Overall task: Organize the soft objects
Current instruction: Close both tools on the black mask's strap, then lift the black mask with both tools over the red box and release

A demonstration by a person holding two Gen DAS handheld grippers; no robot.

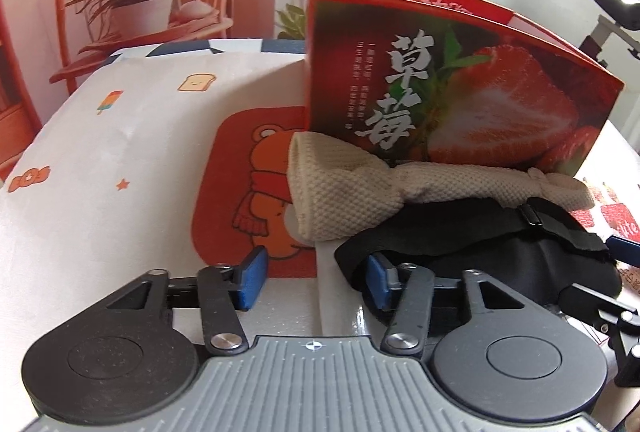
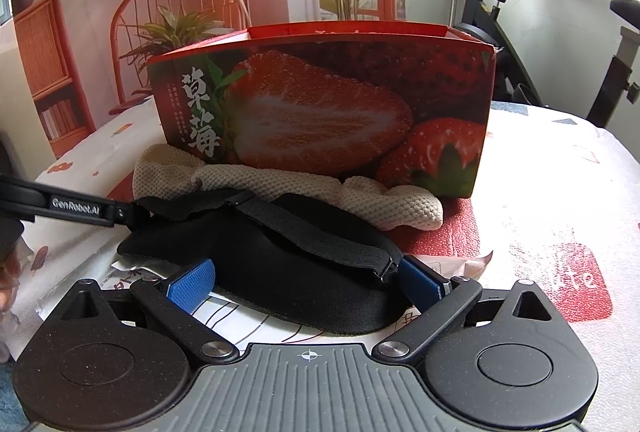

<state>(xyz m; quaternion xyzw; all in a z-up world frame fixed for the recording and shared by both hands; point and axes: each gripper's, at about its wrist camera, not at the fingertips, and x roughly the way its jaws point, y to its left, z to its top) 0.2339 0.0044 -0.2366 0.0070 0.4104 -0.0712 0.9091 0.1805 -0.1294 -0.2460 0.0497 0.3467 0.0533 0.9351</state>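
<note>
Neither soft item appears to be stowed yet. The black eye mask (image 2: 280, 264) and the cream knitted headband (image 2: 288, 183) both lie on the table (image 1: 100, 151), outside the strawberry box (image 2: 328, 103). The box interior is not visible from either view, so its contents cannot be confirmed.

Left tongs (image 1: 316, 282): jaws stand wide apart and hold nothing. The right-hand blue pad sits at the near edge of the eye mask strap; whether it touches the fabric cannot be determined. The headband lies just ahead and to the right, against the foot of the box. The orange bear mat (image 1: 248, 191) lies ahead and to the left.

Right tongs (image 2: 308, 282): jaws stand wide apart, one pad on each side of the eye mask. The mask body lies between the pads and extends forward; no clamping is visible. The strap (image 2: 320, 232) runs diagonally across the mask toward the right-hand pad. The headband lies beyond the mask, along the box front.

Remaining work, as judged: grip each item, lift it above the box rim and place it inside.

Clearances: the box wall rises directly ahead of both tongs, so forward travel is blocked and a lift is required. Open tabletop is available to the left of the left tongs and to the right of the right tongs. The two tongs work close together.
</note>
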